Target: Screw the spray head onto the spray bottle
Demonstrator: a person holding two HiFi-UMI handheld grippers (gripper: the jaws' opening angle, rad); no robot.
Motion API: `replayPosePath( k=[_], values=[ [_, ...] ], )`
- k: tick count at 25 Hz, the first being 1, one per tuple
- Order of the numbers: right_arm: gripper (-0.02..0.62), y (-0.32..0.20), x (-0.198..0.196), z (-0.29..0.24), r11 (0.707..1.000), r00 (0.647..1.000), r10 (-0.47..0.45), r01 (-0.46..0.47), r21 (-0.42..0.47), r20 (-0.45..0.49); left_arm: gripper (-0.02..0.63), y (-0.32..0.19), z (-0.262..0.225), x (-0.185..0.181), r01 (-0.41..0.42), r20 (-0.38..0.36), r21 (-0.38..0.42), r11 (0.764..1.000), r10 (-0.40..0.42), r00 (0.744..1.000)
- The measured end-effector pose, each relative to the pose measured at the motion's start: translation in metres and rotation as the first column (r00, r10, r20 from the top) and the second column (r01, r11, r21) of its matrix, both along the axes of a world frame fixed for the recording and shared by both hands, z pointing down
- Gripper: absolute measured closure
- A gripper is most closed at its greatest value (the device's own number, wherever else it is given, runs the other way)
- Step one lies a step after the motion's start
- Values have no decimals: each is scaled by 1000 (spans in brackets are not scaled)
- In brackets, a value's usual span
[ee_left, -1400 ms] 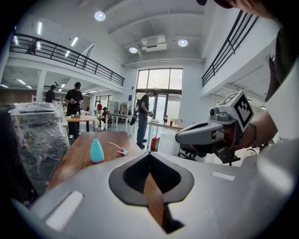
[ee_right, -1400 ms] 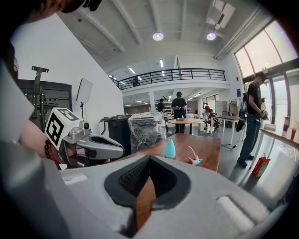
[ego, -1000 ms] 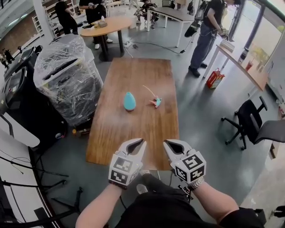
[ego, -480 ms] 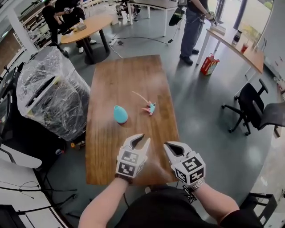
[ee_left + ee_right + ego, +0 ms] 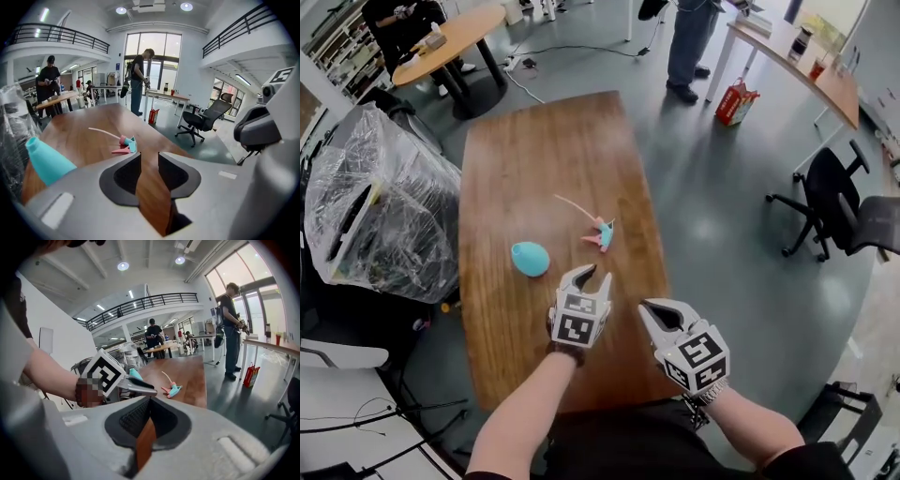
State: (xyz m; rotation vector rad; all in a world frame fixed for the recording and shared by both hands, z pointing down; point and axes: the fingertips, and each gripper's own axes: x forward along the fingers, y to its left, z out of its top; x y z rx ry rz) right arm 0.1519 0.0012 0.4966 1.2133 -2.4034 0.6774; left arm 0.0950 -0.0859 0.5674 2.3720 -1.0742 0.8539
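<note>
Left gripper [image 5: 592, 275] is over the wooden table [image 5: 544, 150], jaws a little apart and just been opening, nothing between them. Right gripper [image 5: 649, 307] is beside it near the table edge, jaws closed, empty. Teal spray bottle [image 5: 530, 259] sits on the table, near the left gripper. Spray head [image 5: 600, 232] lies close by, not touching the bottle.

Bright daylight from tall windows [image 5: 152, 61] and ceiling spots; fisheye edges bend, perhaps slightly blurred.
</note>
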Motion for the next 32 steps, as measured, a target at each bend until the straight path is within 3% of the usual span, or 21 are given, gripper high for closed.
replayPosePath(
  k=[14, 24, 27, 32],
  values=[
    [603, -14, 12, 10, 996, 996, 81, -81, -20, -45, 462, -47, 80, 7, 29, 75, -108, 994, -21, 997],
    [603, -15, 19, 12, 995, 994, 90, -91, -28, -63, 471, -55, 91, 13, 35, 112, -114, 993, -22, 993],
    [603, -16, 17, 11, 996, 995, 82, -84, -26, -60, 528, -57, 91, 13, 37, 110, -116, 993, -24, 994],
    [603, -13, 15, 10, 997, 995, 75, -76, -22, -60, 534, -58, 89, 12, 25, 106, -116, 993, -13, 994]
  ],
)
